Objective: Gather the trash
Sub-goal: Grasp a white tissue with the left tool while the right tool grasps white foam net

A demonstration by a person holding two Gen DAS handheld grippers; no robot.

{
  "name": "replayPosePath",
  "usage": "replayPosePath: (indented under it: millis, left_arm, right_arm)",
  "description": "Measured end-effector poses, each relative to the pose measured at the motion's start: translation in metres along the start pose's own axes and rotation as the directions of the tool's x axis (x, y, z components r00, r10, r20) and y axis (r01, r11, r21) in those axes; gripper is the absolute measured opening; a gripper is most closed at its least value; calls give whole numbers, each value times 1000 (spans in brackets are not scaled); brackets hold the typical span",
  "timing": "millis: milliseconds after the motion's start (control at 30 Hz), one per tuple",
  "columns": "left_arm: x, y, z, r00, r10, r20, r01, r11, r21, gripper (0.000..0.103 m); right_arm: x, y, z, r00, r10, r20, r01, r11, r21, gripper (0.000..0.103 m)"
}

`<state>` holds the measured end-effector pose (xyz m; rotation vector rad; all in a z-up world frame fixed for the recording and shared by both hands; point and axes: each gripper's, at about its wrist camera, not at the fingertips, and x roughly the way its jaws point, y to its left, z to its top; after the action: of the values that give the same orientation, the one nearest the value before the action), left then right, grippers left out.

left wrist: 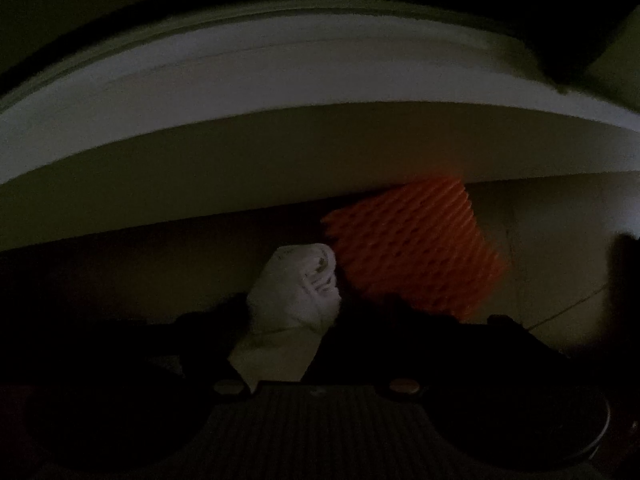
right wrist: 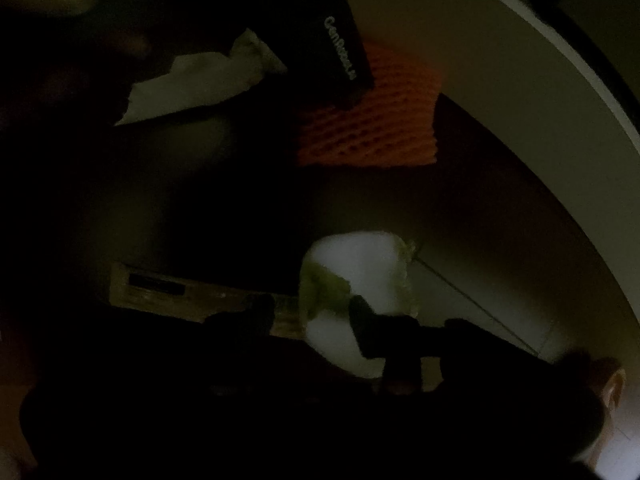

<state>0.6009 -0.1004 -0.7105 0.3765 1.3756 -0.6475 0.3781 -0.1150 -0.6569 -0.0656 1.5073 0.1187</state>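
In dim light, the right gripper's (right wrist: 316,316) dark fingers (right wrist: 366,324) straddle a white crumpled wrapper (right wrist: 360,276), orange foam netting (right wrist: 372,128) beyond.

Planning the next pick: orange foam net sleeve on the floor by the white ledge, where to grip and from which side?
Judging by these dark frames, pinch the orange foam net sleeve across its free lower corner, coming from above. Its far edge sits by or under the white ledge, so that side looks blocked. The mesh looks soft and flattened, so a corner should bunch easily between the fingers. The crumpled white tissue lies close on its left; stay right of it.
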Motion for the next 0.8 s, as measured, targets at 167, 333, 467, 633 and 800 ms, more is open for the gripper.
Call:
replayPosePath:
  millis: [167,333,467,633,800]
  left_arm:
    - [-5,-3,-5,1000,-19,18,19,1000,15,37]
    - [-12,-4,-9,999,-8,31,7,1000,9,20]
    - [-18,5,-15,999,-23,35,24,999,-32,18]
    - [-30,22,-30,999,-48,22,49,997,-65,18]
    - [-52,36,-46,997,-70,27,72,992,-101,18]
  right_arm:
    - [-4,-5,3,1000,17,9,-17,1000,-12,13]
    - [-16,-4,2,999,5,37,-3,998,-61,4]
    - [-25,-9,0,999,1,51,2,998,-68,3]
    - [-43,-20,2,998,24,64,-21,999,-49,2]
    - [-60,-21,2,995,39,92,-36,999,-36,2]
